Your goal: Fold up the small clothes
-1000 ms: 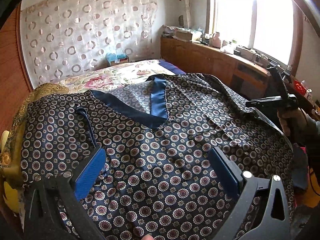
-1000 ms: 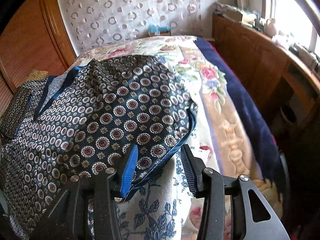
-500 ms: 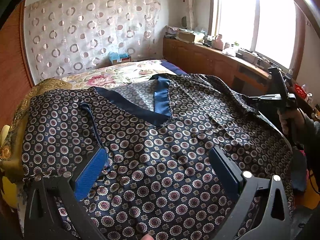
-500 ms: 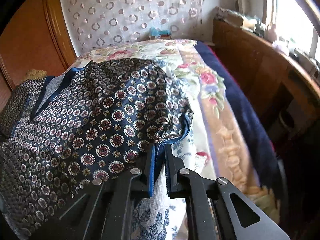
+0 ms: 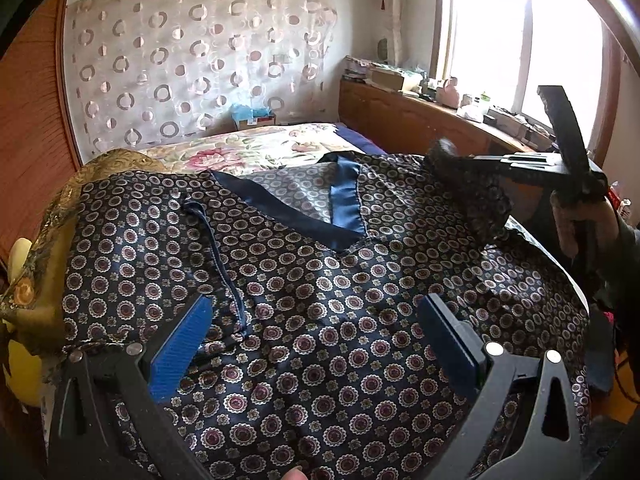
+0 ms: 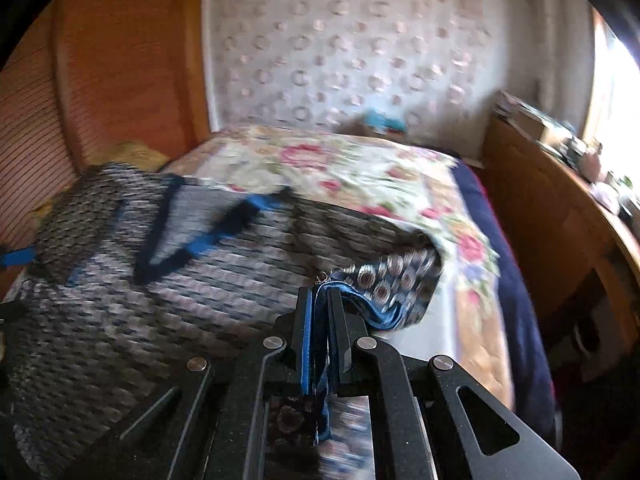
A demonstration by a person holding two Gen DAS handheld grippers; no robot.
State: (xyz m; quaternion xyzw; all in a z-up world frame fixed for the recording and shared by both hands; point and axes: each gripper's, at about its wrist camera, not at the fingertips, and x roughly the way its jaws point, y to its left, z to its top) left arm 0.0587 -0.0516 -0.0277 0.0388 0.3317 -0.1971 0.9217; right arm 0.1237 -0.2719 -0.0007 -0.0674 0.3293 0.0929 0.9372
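Right wrist view: right tool [image 6: 320, 300] pinched tight on the blue-trimmed sleeve hem [image 6: 384, 280] of the patterned pajama top [image 6: 120, 300], hem lifted clear of the floral bedspread [image 6: 360, 172]. Frame is motion-blurred, so exact fabric lie is hard to read. The top lies spread face-up on the bed, navy V-collar [image 5: 312, 216] toward the circle-print curtain [image 5: 192, 60], body filling the near half of the bedspread.

Step in hand, as I judge it: folding the right sleeve in over the body. To do it well: carry the hem low and flat toward the collar, keep the pinch on the trim so the slick satin doesn't slide out, and lay the sleeve parallel to the side seam, with no twist. Risk: shiny fabric drags the shoulder along, bunching the chest.

Left tool [image 5: 316, 340] spread wide, holding nothing, hovering just above the lower front of the top, near side of the collar. It could press down there as an anchor.

Pose: in the left wrist view the right tool [image 5: 480, 160] is raised to the collar's right, fingers pointing inward across the top, sleeve cloth draped from it; the person's hand [image 5: 576, 220] grips its handle below.
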